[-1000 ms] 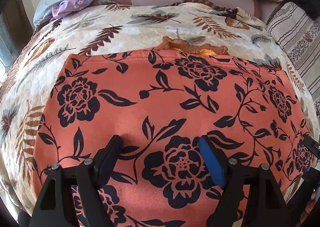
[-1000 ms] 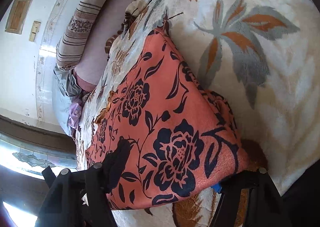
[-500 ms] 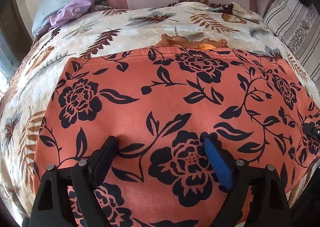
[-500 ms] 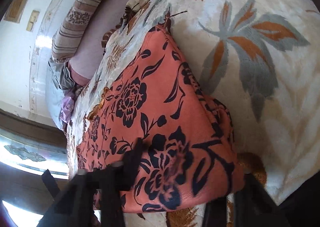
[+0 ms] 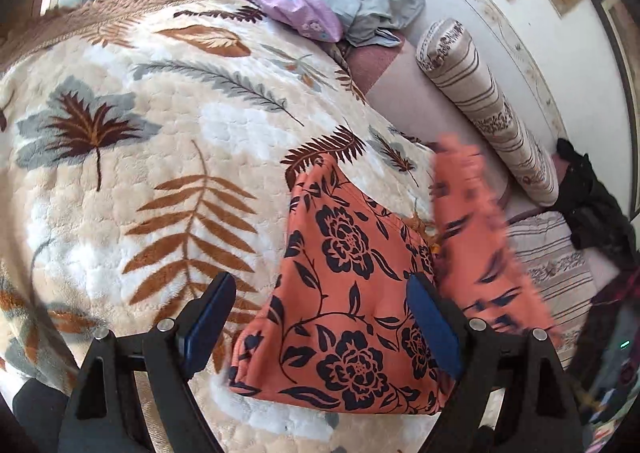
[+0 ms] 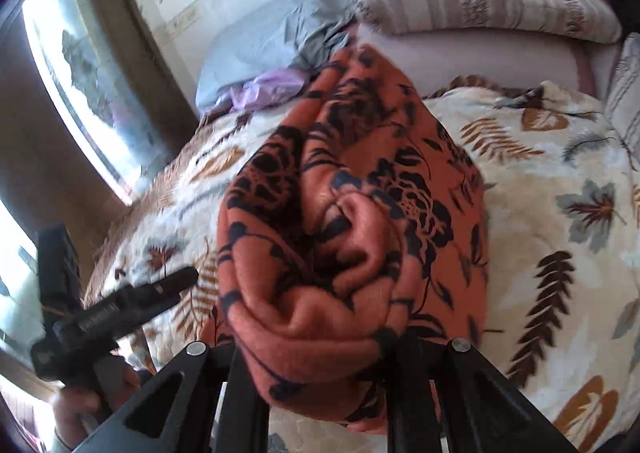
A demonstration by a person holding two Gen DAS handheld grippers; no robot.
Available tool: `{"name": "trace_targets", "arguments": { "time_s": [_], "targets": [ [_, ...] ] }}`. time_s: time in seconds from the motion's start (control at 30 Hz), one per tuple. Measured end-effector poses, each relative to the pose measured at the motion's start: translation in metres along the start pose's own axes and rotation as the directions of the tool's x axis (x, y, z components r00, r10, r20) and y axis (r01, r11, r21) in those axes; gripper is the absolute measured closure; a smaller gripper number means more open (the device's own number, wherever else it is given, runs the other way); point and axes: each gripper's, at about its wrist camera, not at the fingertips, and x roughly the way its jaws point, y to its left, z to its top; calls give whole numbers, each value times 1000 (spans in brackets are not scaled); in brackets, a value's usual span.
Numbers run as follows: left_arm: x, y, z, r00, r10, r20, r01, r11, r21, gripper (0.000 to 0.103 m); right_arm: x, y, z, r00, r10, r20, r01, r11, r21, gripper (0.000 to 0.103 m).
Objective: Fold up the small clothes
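The orange floral garment (image 6: 352, 221) lies on the leaf-print blanket (image 5: 132, 157), one edge pinched by the right gripper (image 6: 316, 369); the left gripper (image 5: 320, 317) is spread, empty. The edge is best carried toward nine o'clock — smoothly, kept taut.

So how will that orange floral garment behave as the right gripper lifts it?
Probably floppy: the orange floral garment bunches into soft folds at the right gripper. Likely light, since its lifted part rises on one pinch. It seems to drag the rest along.
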Motion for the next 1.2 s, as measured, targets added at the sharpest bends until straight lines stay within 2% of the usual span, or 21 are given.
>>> {"name": "trace_targets", "arguments": {
  "time_s": [0.07,0.1,0.23,0.33,0.43,0.57,0.63,0.67,0.7,0.73,0.9,0.97,1.0,1.03,1.07,1.1,1.13,1.2],
  "targets": [
    [6,7,7,998,-56,-31,54,998,-40,16,38,3,-15,993,24,-111,-21,999,29,87],
    [11,6,9,995,-90,-48,87,995,-55,16,44,3,-19,993,29,-116,-24,999,38,87],
    [27,-13,21,973,-211,-92,203,975,-85,16,25,-4,-8,995,60,-73,-55,996,67,87],
    [43,-40,31,959,-249,-135,242,968,-73,16,10,-3,1,997,62,-34,-61,997,51,88],
    [74,-63,44,947,-228,-225,221,974,-58,16,10,4,0,999,47,-25,-46,999,16,88],
    [116,-79,55,937,-122,-327,130,992,1,17,17,12,-12,999,21,-29,-21,1000,-15,87],
    [130,-83,57,932,-98,-350,123,991,50,34,18,14,-16,1000,2,-23,-3,999,-35,87],
    [136,-87,58,925,-81,-370,122,989,87,64,18,16,-18,1000,-6,-17,5,999,-47,87],
    [140,-91,60,923,-50,-380,104,987,123,80,16,19,-17,1000,-18,-9,18,998,-64,88],
    [139,-94,64,925,-45,-376,109,982,152,80,14,23,-15,999,-34,3,34,996,-87,88],
    [115,-107,91,934,-125,-336,223,936,271,81,1,51,0,994,-79,73,90,983,-157,86],
    [118,-102,96,941,-95,-325,208,919,334,81,10,66,2,994,-87,65,98,977,-189,83],
    [124,-92,98,942,-67,-329,184,922,340,81,17,73,-1,995,-81,56,91,974,-205,77],
    [132,-78,99,937,-46,-347,165,932,324,81,26,80,-5,997,-62,37,69,972,-223,66],
    [142,-63,98,932,-19,-362,137,943,304,81,35,85,-12,999,-33,5,33,971,-237,58],
    [150,-47,96,928,19,-373,98,951,292,81,46,89,-19,999,6,-40,-15,971,-240,39],
    [156,-35,94,920,37,-389,79,958,277,80,56,93,-27,997,13,-80,-32,970,-241,37],
    [154,-18,93,924,-22,-383,112,971,213,77,59,100,-38,997,21,-80,-42,962,-268,36]
  ]
}}
